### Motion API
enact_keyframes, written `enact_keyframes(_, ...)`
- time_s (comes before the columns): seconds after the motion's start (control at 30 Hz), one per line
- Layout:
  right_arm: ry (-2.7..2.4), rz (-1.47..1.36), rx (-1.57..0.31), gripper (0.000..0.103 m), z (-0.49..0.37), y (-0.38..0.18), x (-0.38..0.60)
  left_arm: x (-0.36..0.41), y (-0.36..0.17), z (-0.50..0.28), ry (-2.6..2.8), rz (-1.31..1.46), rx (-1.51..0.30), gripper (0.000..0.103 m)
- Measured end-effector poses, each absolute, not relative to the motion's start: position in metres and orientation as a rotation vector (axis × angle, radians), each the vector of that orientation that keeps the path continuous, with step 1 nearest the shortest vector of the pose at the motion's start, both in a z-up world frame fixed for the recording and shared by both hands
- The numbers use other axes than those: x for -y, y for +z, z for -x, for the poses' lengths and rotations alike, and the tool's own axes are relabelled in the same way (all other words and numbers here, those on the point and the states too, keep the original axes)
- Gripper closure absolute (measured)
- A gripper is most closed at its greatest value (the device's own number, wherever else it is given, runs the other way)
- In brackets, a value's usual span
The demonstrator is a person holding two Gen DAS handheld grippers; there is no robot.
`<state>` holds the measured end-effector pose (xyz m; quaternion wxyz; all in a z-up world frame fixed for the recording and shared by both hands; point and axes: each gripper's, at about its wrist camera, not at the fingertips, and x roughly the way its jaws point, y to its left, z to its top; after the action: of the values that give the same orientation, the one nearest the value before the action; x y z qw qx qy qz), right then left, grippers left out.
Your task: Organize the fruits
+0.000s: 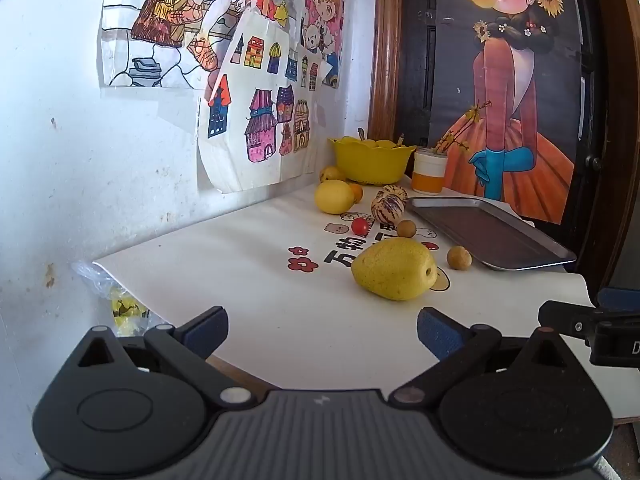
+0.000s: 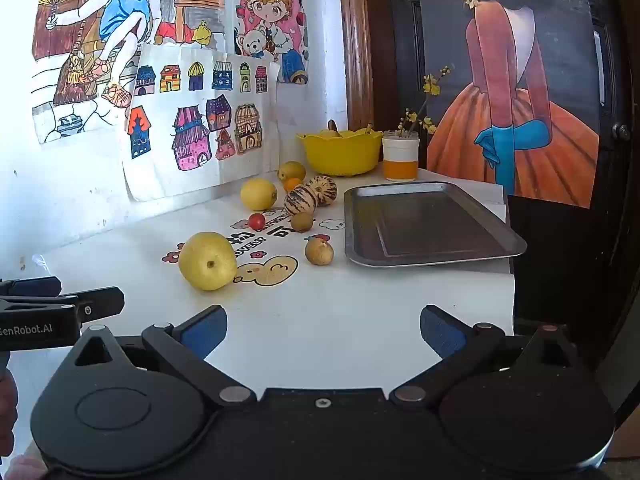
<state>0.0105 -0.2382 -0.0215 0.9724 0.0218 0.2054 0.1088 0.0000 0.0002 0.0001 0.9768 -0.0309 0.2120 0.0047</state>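
Note:
A large yellow pear lies on the white table, nearest to both grippers. Behind it lie a red cherry tomato, two small brown round fruits, a striped melon-like fruit, a yellow lemon and a small orange. A metal tray lies empty at the right. My left gripper is open and empty, short of the pear. My right gripper is open and empty near the front edge.
A yellow bowl holding fruit stands at the back by the wall, with an orange-and-white cup of twigs beside it. Drawings hang on the wall at the left. The table edge drops off at the right and front.

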Motion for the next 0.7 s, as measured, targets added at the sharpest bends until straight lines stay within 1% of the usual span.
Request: enact_keyframes(0.7, 0.22, -0.044, -0.418, 0.001, -0.0105, -0.0212, 0.2379, -0.0004, 0.0003, 0.0006, 0.011, 0.06, -0.431, 0.0)
